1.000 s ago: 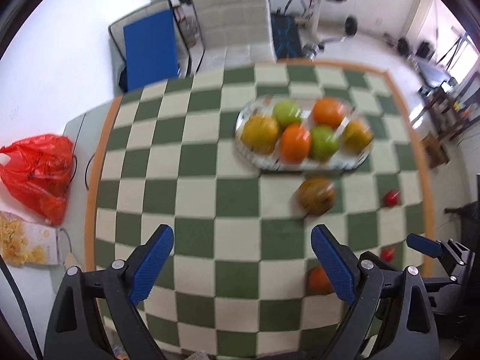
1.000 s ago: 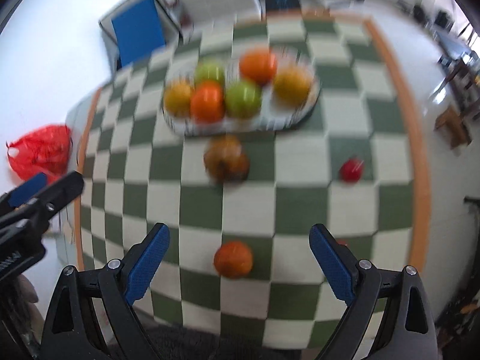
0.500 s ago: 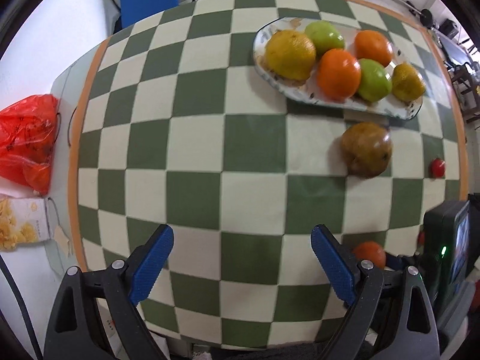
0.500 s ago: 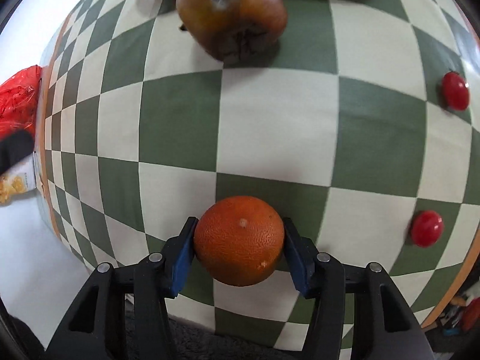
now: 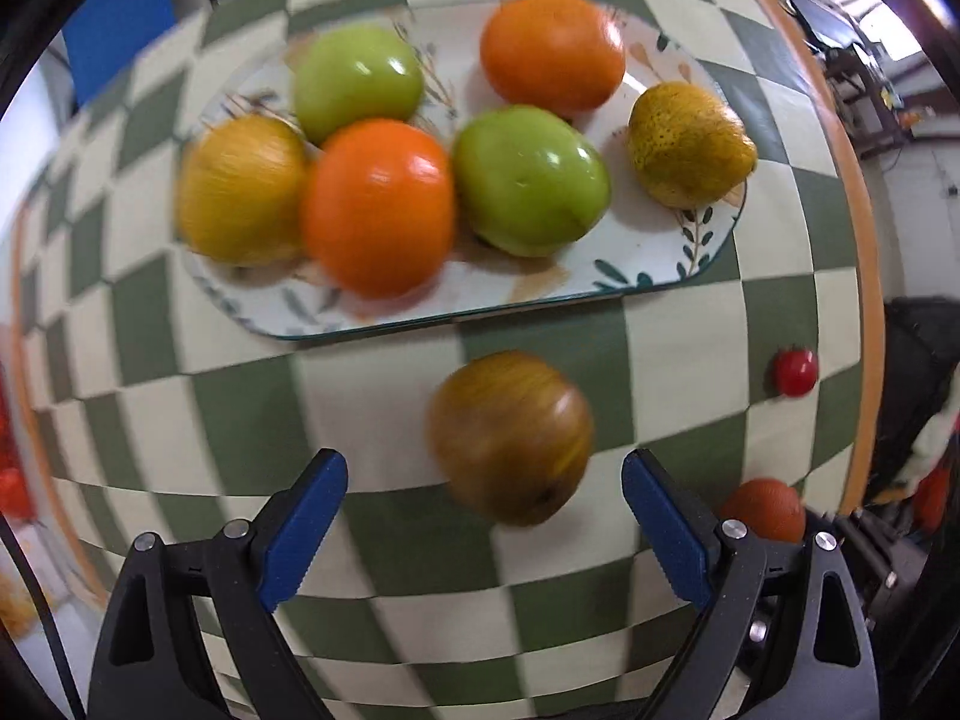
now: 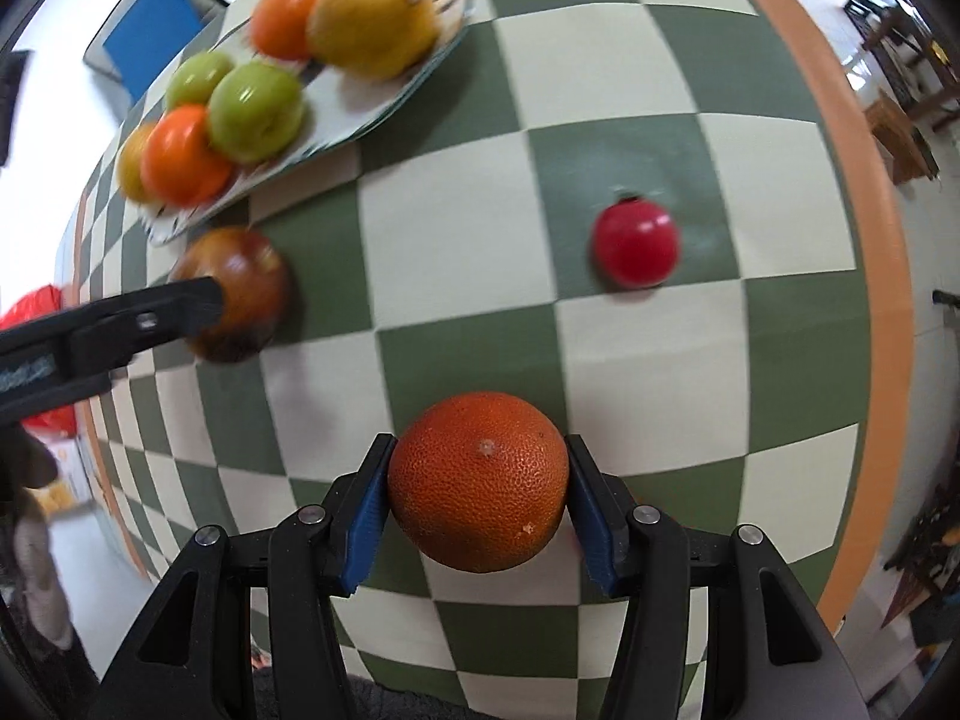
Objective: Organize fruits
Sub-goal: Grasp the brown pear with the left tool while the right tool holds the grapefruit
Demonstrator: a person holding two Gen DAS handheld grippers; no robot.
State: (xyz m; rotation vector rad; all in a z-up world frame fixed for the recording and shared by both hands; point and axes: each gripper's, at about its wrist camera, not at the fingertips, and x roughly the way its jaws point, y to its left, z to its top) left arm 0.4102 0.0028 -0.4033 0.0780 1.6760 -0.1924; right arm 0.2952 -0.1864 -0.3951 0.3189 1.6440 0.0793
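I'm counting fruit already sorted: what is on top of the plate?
On the plate lie six fruits: two green, two orange, two yellow. The plate surface beneath them is hidden.

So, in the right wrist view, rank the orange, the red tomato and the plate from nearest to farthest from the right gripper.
1. Orange: clamped between the right gripper fingers.
2. Red tomato: ahead, slightly right, on a green square.
3. Plate: farthest, up at the far left, carrying six fruits.

brown fruit (image 5: pixel 513 435) blocking plate (image 5: pixel 630 276) approach
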